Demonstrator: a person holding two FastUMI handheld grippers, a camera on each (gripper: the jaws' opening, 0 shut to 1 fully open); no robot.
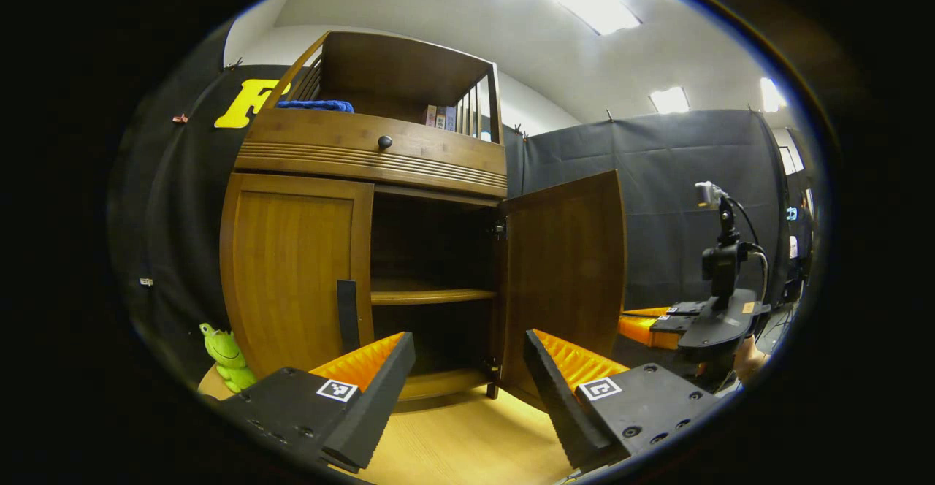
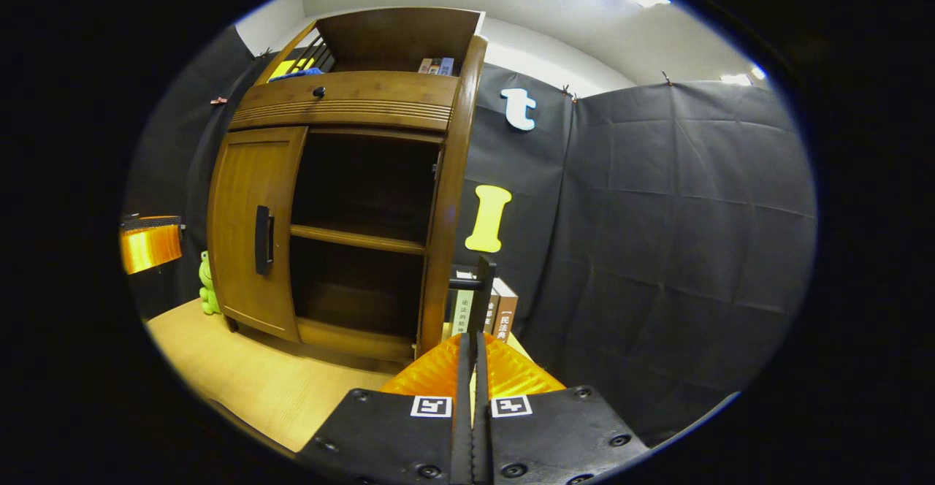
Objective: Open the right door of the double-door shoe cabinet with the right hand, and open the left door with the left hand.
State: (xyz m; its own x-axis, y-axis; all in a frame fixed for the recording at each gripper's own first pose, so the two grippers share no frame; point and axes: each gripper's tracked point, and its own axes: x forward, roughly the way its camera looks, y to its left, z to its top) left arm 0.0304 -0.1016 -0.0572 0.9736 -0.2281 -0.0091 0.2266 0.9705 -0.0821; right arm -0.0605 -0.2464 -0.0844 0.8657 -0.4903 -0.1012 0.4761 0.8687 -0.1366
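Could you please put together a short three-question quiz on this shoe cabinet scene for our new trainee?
1. Which door of the shoe cabinet stands open? A) left B) right C) both
2. True or false: the left tongs are shut on the left door's handle.
3. What stands on the table to the left of the cabinet?
Key: 1. B: the right door is open, the left door closed. 2. False: they are open, short of the handle. 3. A green frog toy.
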